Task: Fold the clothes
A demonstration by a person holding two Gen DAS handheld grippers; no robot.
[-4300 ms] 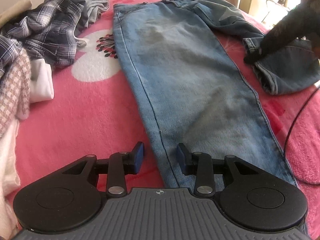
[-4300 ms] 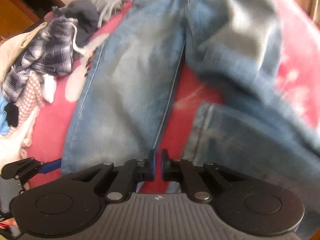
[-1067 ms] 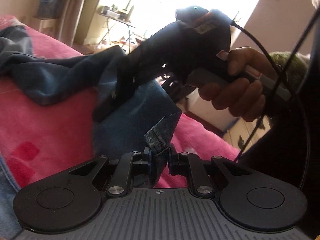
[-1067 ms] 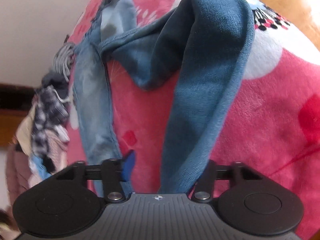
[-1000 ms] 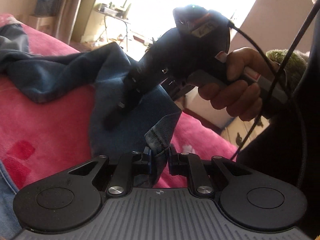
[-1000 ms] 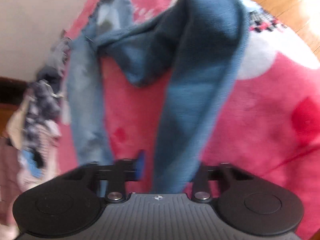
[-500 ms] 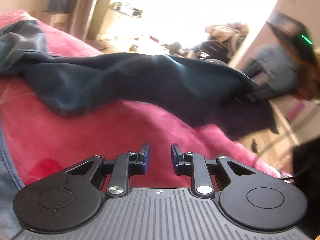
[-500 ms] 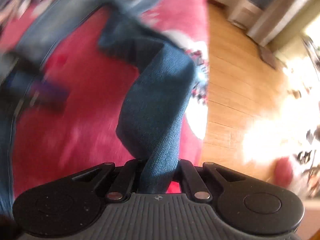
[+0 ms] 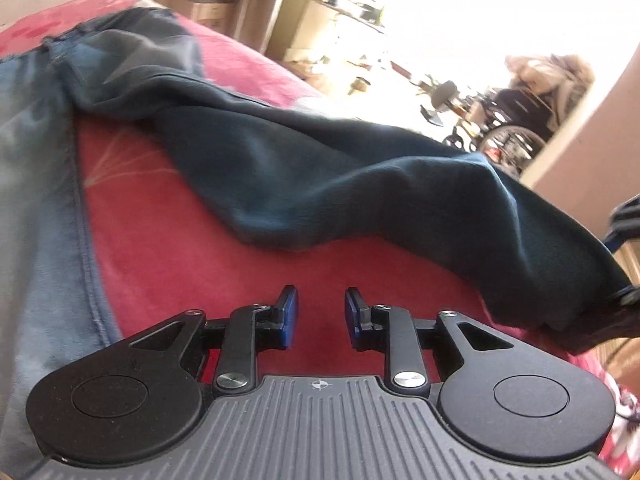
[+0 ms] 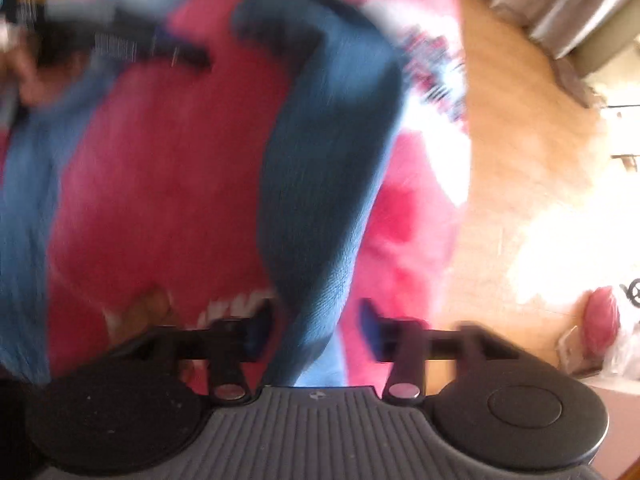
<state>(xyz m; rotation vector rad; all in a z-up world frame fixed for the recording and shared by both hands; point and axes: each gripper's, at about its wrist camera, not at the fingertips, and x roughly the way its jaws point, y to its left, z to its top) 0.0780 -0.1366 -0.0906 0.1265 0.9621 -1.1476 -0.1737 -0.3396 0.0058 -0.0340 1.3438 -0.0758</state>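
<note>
A pair of blue jeans (image 9: 280, 168) lies spread on a pink blanket (image 9: 168, 240) that covers a bed. One leg lies flat along the left of the left wrist view, faded and pale. The other leg, darker in shadow, runs out to the right in a rumpled ridge, and its far end lifts off the blanket at the edge of the bed. The two legs are well apart, with bare blanket between them, so the jeans are laid open rather than folded. By that showing, bringing the legs together and doubling the jeans over is what the folding calls for.

The left gripper (image 9: 318, 312) hovers low over the blanket in the gap between the two legs, pointing across the bed toward a bright window. Its fingers are spread and hold nothing.

The right gripper (image 10: 316, 324) is out past the side of the bed, looking back along the darker leg with wooden floor to its right. This view is blurred by motion. The fingers are spread, and the end of the leg hangs in the gap between them; it appears to brush the left finger, but neither finger is pinching it, so the grip looks loose at best.
</note>
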